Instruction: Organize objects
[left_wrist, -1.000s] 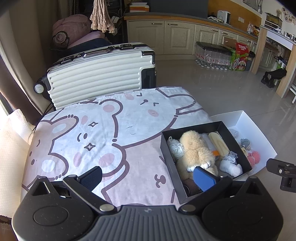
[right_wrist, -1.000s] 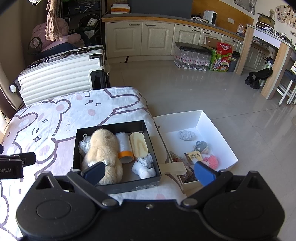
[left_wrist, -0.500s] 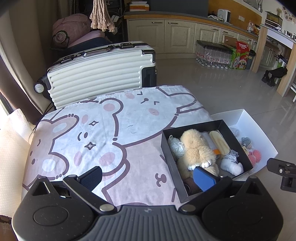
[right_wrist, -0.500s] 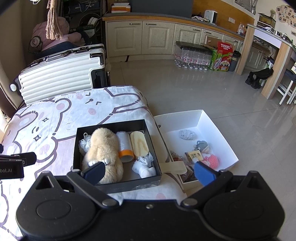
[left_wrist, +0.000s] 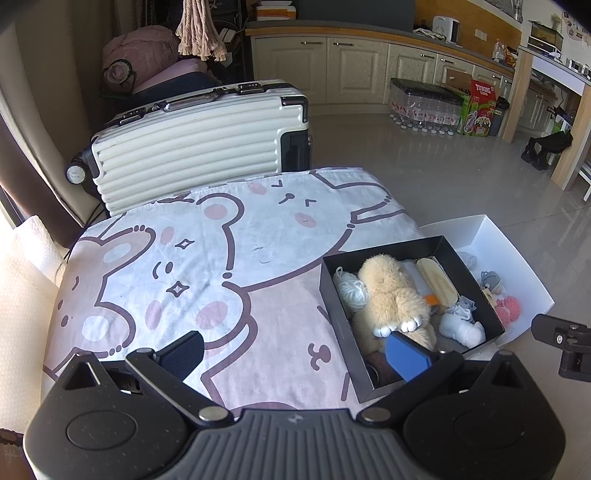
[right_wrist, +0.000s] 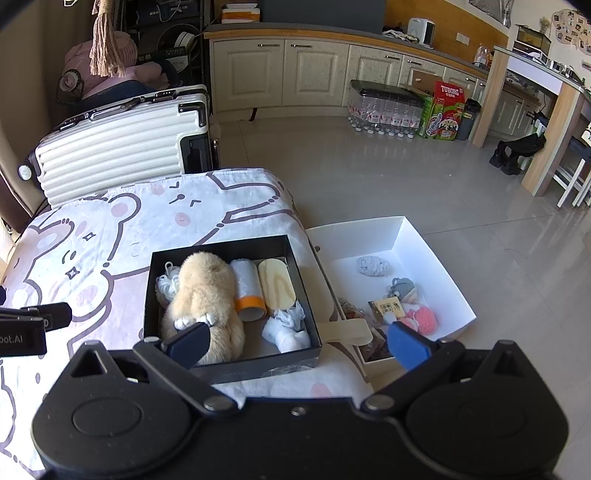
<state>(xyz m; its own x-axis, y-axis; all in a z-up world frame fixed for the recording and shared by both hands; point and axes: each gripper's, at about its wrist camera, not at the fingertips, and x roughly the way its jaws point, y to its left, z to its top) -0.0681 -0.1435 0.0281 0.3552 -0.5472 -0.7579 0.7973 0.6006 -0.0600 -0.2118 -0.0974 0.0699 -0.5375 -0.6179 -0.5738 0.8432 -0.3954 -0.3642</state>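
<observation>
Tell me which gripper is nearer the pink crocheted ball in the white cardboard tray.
Right. The right gripper hangs open above the tray's near end, close to the pink crocheted ball; the left gripper hangs open farther left, above the tablecloth.

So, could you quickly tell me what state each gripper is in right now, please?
Left gripper: open, holding nothing, above the bear-print cloth.
Right gripper: open, holding nothing, above the black box.

Sunlit glossy tile floor (right_wrist: 369, 177), cream cabinets (right_wrist: 295, 70) behind, white suitcase (left_wrist: 199, 144) left
</observation>
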